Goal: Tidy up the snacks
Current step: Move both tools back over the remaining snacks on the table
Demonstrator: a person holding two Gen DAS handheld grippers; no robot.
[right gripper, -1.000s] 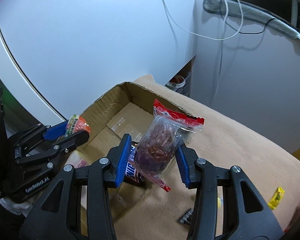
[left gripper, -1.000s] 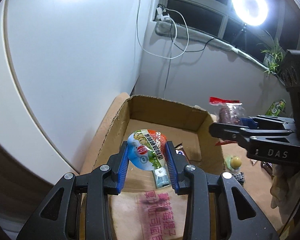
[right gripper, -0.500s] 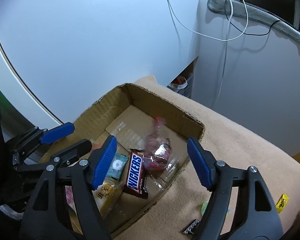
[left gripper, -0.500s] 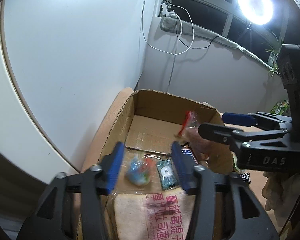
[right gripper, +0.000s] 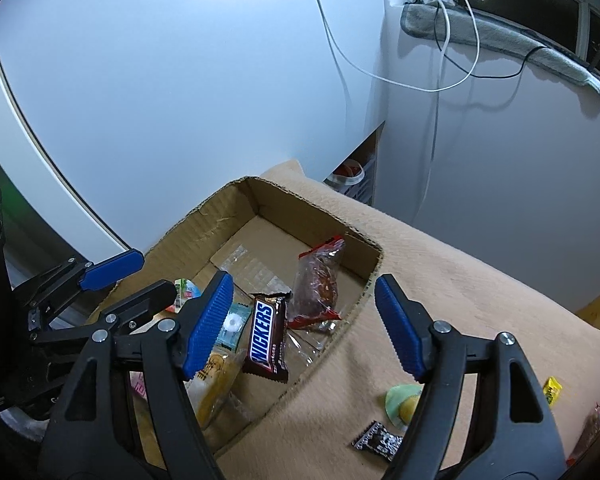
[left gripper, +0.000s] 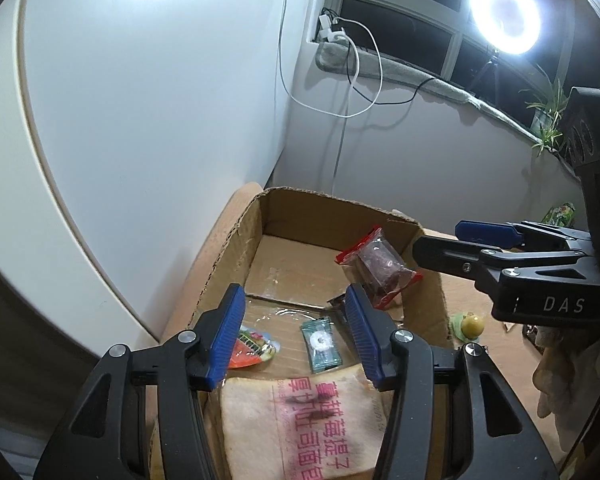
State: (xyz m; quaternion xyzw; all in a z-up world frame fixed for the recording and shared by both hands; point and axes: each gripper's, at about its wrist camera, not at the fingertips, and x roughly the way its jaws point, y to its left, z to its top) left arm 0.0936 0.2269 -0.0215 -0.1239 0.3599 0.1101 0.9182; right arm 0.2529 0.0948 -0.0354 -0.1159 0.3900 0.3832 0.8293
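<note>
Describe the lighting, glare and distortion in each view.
Left wrist view: the ring light blows out white at upper right, the wall is bright, the window dark, and fisheye bends the straight wall edge into a curve. Right wrist view: no lamp visible, cooler even light, cable shadows on the wall, the cardboard box sharp, frame corners black.

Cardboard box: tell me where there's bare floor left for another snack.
The cardboard box has bare floor at its far end, between the back wall and the red-sealed snack bag. The near end is crowded: Snickers bar, teal candy, orange-green packet and bread pack lie close together.
</note>
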